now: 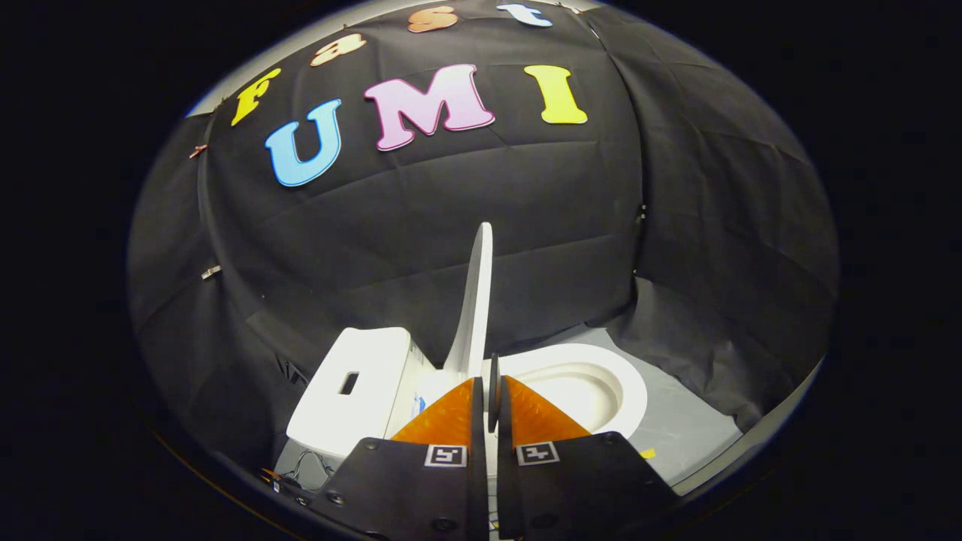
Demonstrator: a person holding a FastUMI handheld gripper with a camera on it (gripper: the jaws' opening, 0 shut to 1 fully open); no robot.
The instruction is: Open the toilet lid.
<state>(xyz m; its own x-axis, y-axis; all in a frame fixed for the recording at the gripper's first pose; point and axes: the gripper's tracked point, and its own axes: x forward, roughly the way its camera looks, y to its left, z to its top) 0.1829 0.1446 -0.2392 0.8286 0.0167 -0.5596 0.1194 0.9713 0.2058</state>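
The white toilet lid point(476, 300) stands raised and nearly upright, seen edge-on, rising straight up from between my fingers. My gripper point(489, 387) is closed to a narrow gap with the lid's near edge held in it, both fingertips point(462, 406) pressing on its sides. The white seat ring and bowl point(612, 379) lie uncovered just beyond and to the right of the fingers. The lid's hinge end is hidden behind the fingers.
The white tank point(353, 379), with a dark slot in its top, sits left of the lid. Black cloth walls close in behind and on both sides. Grey floor point(680, 428) runs right of the bowl, with a small yellow mark point(647, 453). Loose cables point(301, 467) lie below the tank.
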